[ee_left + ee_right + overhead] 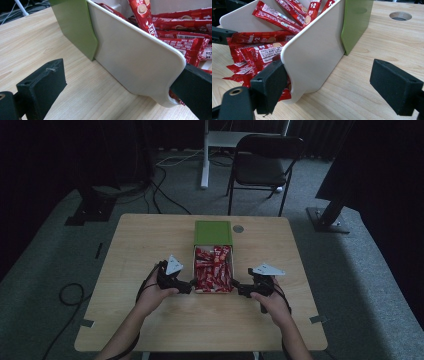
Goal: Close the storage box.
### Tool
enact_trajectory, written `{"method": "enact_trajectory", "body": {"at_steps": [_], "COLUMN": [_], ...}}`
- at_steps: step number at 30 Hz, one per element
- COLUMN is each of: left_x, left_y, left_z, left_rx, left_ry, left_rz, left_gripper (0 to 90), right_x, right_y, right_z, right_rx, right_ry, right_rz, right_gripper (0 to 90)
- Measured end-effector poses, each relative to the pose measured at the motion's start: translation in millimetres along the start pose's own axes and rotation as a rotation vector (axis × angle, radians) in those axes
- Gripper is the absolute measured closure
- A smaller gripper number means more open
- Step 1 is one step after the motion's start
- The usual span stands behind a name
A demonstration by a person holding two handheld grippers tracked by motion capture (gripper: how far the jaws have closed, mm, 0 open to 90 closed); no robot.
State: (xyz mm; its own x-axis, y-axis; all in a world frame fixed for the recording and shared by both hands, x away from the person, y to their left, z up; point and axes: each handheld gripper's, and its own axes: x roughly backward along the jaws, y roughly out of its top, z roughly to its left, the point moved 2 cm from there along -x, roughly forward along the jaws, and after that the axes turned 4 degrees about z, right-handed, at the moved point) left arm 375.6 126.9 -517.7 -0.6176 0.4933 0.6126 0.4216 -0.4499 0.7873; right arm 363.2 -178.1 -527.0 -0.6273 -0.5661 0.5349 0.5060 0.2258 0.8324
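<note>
A white open box point(233, 270) holding several red coffee sachets point(213, 269) lies mid-table, its far end tucked into a green sleeve point(213, 232). My left gripper point(188, 287) is at the box's near left corner and stands open. In the left gripper view its jaws straddle the white side wall point(135, 55), one jaw outside on the table and the other by the sachets point(180, 27). My right gripper point(239, 289) is open at the near right corner. There, one jaw is inside against the sachets point(262, 50) and the other outside the wall point(317, 55).
The wooden table point(150, 240) has a round cable hole point(238, 228) just right of the green sleeve. A folding chair point(265, 160) and a white stand point(205, 155) are beyond the far edge. Cables lie on the grey floor at left.
</note>
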Motion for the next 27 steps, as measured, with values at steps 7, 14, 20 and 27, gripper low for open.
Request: {"method": "enact_trajectory", "body": {"at_steps": [7,14,20,27], "left_x": [-2.1,-4.4,-6.0,-9.1], "left_y": [2.4,3.5,5.5,7.3], "left_z": [2.4,5.9,7.7,9.6], "left_rx": [0.001,0.012,0.010,0.023], "left_ry": [0.005,0.005,0.007,0.012], "left_rz": [0.000,-0.002,0.001,-0.004], "left_gripper": [2.7,2.7,2.7,2.7], "right_x": [-1.9,-4.3,-6.7,-9.6], "right_y": [1.9,4.7,5.9,7.4], "right_z": [-1.9,-3.2,-5.0,-7.6], "right_rx": [0.000,0.006,-0.003,-0.021], "right_ry": [-0.005,-0.010,-0.007,-0.016], "right_rz": [0.001,0.002,0.001,-0.006], "right_gripper": [13.9,13.9,13.9,13.9]}}
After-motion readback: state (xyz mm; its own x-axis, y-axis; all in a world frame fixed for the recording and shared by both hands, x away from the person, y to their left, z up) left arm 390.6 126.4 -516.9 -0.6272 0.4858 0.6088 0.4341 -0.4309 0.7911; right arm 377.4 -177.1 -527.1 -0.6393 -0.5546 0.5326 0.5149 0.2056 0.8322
